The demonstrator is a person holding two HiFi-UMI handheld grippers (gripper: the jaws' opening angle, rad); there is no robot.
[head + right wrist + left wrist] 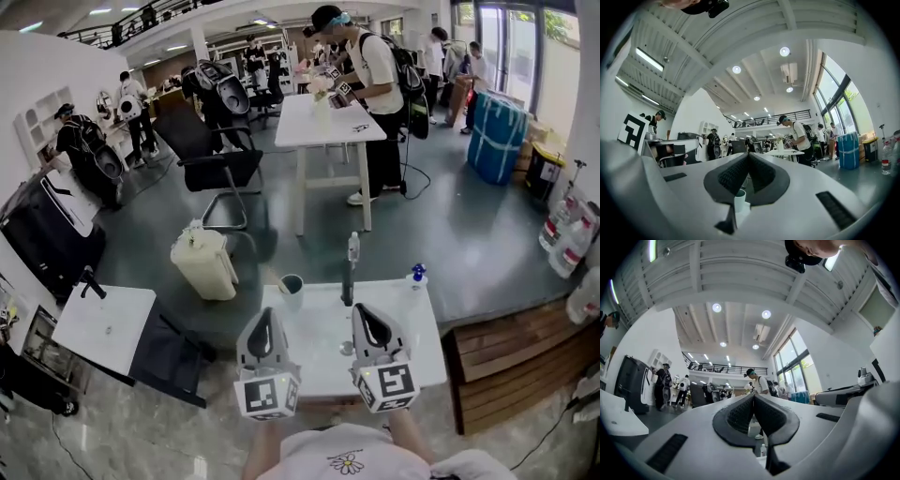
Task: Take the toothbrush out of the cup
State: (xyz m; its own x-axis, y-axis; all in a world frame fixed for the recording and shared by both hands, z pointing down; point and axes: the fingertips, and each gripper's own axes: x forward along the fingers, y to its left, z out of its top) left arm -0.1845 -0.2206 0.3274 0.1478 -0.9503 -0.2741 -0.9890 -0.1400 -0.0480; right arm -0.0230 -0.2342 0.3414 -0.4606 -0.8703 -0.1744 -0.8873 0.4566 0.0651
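Currently both tools hang low over the near half of the white counter, side by side and pointing away from the person toward the cup. The left tool sits nearer than the cup and roughly in line with it. Its dark ribbed pads are pressed together at the tip, with nothing between them, which the left gripper view confirms. The right tool is nearer than the cup and off to its right. Its pads also meet at the tip and pinch nothing.

The cup is pale with a darker rim and stands upright at the far left corner of the counter, apart from both tools. In the right gripper view it shows low in the notch beneath the closed pads. I cannot make out a toothbrush inside it from any view.

To the right of the cup, along the same far edge, stands a slim upright thing with a pale top and a dark lower part; what it is I cannot tell. Further right of the cup, at the far right corner, is a small bottle with a blue cap.

On the floor to the left of the cup sits a cream-coloured bin. Well beyond the cup, a person leans over another white table.
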